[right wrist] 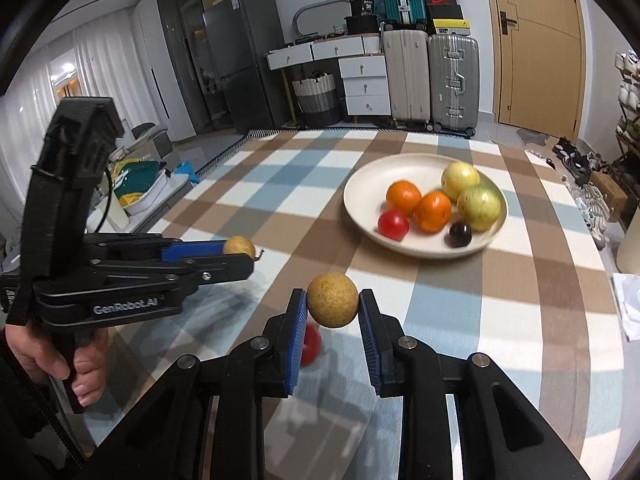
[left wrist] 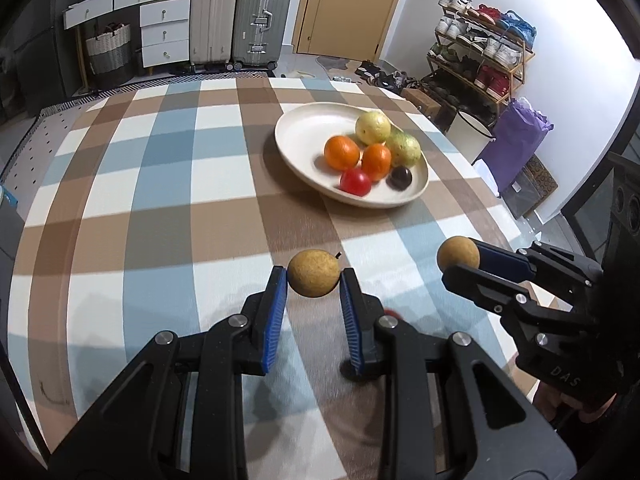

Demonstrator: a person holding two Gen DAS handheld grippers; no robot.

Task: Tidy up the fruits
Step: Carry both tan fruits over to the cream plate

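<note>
My left gripper [left wrist: 313, 276] is shut on a brown pear with a stem [left wrist: 313, 273], held above the checked tablecloth; it also shows in the right wrist view [right wrist: 239, 247]. My right gripper [right wrist: 333, 301] is shut on a second round brown pear [right wrist: 333, 300], seen at the right in the left wrist view [left wrist: 458, 254]. A cream plate [left wrist: 296, 136] [right wrist: 360, 196] ahead holds two oranges, two yellow-green fruits, a red tomato [right wrist: 393, 225] and a dark plum [right wrist: 460, 233]. A red fruit [right wrist: 310, 344] lies on the cloth under my right gripper, partly hidden.
The checked tablecloth [left wrist: 160, 200] covers the table. Suitcases [left wrist: 240, 20], white drawers and a wooden door stand beyond the far edge. A shoe rack [left wrist: 480, 52] and a purple bag [left wrist: 516, 140] stand at the right. White paper [right wrist: 628, 304] lies at the table's right edge.
</note>
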